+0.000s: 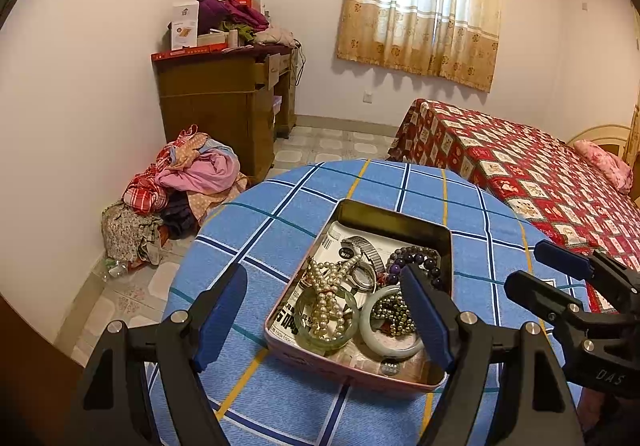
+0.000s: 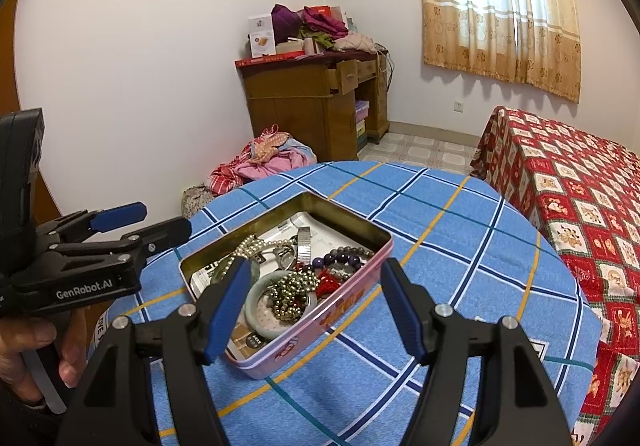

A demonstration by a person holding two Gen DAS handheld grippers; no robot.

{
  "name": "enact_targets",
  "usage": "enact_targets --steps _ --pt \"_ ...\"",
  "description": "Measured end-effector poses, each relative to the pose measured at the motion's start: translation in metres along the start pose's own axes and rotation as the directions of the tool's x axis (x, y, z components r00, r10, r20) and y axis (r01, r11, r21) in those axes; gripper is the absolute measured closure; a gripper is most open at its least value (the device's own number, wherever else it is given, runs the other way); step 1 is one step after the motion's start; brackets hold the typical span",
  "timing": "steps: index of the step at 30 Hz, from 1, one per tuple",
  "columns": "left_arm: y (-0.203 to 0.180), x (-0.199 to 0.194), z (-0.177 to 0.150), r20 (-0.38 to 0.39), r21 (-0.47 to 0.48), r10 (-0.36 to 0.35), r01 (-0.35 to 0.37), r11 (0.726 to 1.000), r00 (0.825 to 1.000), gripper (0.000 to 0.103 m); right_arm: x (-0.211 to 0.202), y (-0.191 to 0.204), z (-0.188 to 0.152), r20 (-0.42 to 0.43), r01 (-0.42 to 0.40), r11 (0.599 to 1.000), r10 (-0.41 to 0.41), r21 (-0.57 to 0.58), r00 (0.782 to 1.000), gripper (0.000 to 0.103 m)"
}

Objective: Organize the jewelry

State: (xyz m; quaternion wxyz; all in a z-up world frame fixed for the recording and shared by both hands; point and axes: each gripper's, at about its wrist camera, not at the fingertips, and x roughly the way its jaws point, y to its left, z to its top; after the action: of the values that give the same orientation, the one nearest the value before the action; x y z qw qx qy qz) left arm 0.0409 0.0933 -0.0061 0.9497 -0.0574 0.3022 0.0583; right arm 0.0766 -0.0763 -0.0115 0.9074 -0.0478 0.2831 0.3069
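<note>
Bedroom, round table in blue checked cloth (image 1: 280, 205), bed at right.
Lower centre sits the pink tin (image 2: 320, 320) of tangled jewelry (pearls, bangles, beads); left gripper (image 1: 324, 310) and right gripper (image 2: 316, 306) hover wide apart, holding nothing.

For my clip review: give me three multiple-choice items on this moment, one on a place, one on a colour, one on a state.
1. Where is the pearl string?
A. on the bed
B. in the tin
C. on the floor

2. What colour is the tablecloth mostly?
A. blue
B. green
C. red

3. How is the right tool?
A. shut on a bangle
B. shut on the tin
C. open

Key: 1 B, pearls lie inside the tin. 2 A, blue plaid. 3 C, its pads stand apart over the tin, gripping nothing.
</note>
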Motion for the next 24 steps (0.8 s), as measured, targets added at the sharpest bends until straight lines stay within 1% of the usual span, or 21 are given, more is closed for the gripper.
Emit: enact_targets --steps 9,24 --pt "0.0 0.0 0.0004 -0.001 0.001 0.0 0.0 1.0 1.0 0.024 -0.0011 0.0042 0.0013 0.002 0.0 1.0 0.0 0.002 1.0 0.031" --pt "0.0003 -0.0011 -0.0004 -0.001 0.002 0.003 -0.003 1.0 1.0 0.024 -0.0013 0.0054 -0.0008 0.0 -0.002 1.0 0.002 0.002 1.0 0.031"
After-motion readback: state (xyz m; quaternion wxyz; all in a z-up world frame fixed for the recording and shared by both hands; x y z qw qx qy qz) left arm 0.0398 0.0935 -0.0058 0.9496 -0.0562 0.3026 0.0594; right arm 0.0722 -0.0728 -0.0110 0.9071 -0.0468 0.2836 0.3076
